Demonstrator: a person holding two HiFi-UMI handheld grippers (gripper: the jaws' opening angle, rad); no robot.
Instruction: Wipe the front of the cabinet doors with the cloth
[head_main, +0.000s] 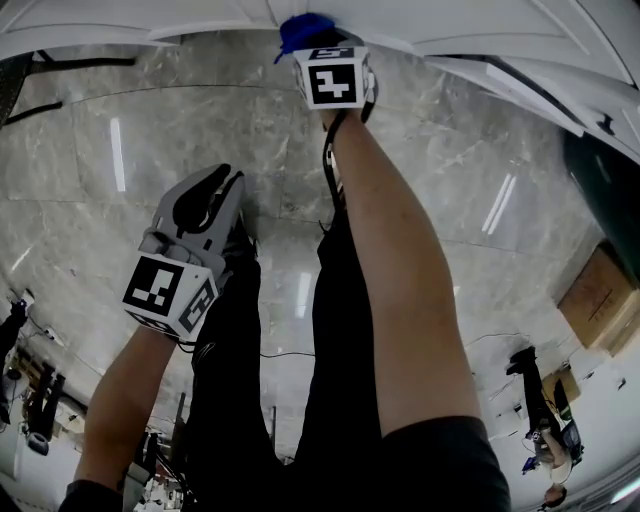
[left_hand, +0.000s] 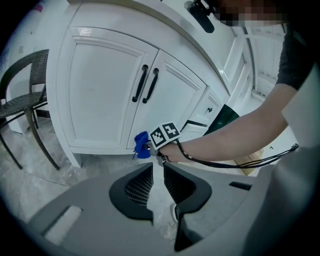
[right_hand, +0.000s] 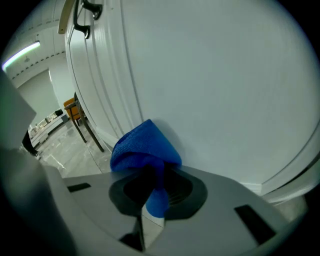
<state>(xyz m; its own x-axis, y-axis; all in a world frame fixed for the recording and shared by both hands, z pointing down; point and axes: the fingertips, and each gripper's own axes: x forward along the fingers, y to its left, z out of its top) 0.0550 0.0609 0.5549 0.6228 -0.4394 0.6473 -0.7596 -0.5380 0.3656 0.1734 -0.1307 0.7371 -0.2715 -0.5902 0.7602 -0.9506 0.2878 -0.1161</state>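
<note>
Cloth (right_hand: 142, 147) is clamped in your right hand-held gripper (right_hand: 152, 176) against the cabinet door (right_hand: 215, 90); your left hand-held gripper (left_hand: 158, 171) is empty, jaws slightly apart.

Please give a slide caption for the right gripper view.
Right tongs press a folded blue cloth against a white cabinet door.

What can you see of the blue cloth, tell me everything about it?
The blue cloth looks like soft, finely ribbed microfibre, bunched into a rounded, folded wad. The right gripper has its jaws shut on it, and one tail hangs down between them. The cloth's bulging front presses against the white cabinet door, low on the panel near the door's bottom edge. No dirt or wetness can be made out.
</note>
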